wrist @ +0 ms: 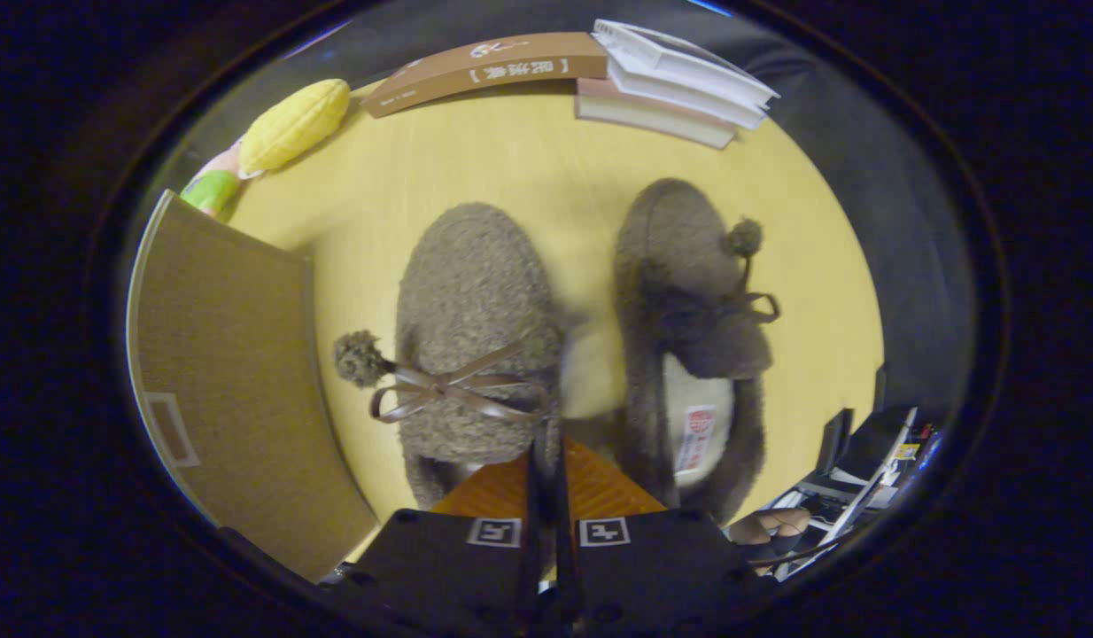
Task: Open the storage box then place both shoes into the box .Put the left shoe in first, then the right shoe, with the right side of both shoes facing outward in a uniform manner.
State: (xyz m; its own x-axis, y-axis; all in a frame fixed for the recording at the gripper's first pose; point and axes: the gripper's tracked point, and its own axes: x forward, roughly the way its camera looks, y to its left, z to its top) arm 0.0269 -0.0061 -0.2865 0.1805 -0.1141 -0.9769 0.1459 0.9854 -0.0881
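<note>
**While poised at the heels of the pair: first shoe approached, box apparently unopened**

While pointing forward over the yellow table [529, 159], gripper [546, 478] seen with both fingers drawn almost flat together, only a thin slit left between them. Tips placed right at the heel end of the left slipper [471, 310], on its inner side, next to the gap between the two shoes. Cannot tell whether a fold of the fuzzy collar is nipped in that slit or merely lies just ahead of it.

Left slipper lying toe away, ribbon bow and pom-pom on its upper. Right slipper [679, 292] just beside it, also toe away, leaning a little, pale lining and a label showing in the opening. Storage box [228, 372] beside the left slipper, on the side away from the right one, its woven brown top panel lying flat and, by appearance, not yet lifted.

Beyond the toes: stacked books [670, 89], a brown book [484, 71] and a yellow toy corn [294, 124].

Judged step: either the start of the left-shoe pick-up or a pause before opening. Next move calls for the lid raised first, then a firm pinch on the left slipper's heel collar, then placement with its right side turned outward.
</note>
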